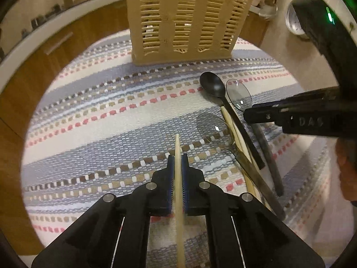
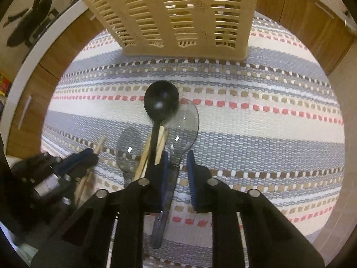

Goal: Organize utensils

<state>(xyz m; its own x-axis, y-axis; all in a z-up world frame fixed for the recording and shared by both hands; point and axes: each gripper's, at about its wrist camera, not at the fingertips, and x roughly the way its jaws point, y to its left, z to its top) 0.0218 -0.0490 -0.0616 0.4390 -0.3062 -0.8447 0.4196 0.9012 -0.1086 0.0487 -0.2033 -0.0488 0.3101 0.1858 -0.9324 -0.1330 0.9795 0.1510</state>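
My left gripper [image 1: 178,156] is shut on a pale wooden stick [image 1: 177,147] and holds it over the striped mat [image 1: 111,120]. It also shows at the left of the right wrist view [image 2: 82,156]. A black spoon [image 1: 214,87] [image 2: 161,103], two clear plastic spoons [image 1: 239,93] [image 2: 186,125] [image 2: 129,147] and more wooden sticks [image 1: 232,125] [image 2: 161,143] lie in a pile on the mat. My right gripper [image 2: 177,156] is open, its jaws on either side of a clear spoon's handle. A beige slotted utensil basket [image 1: 185,20] [image 2: 178,11] stands at the far edge.
The mat covers a round table with wooden cabinets [image 1: 29,82] behind. A round metal object [image 1: 294,22] sits on the counter at the far right. The right gripper's body [image 1: 308,116] reaches in from the right over the pile.
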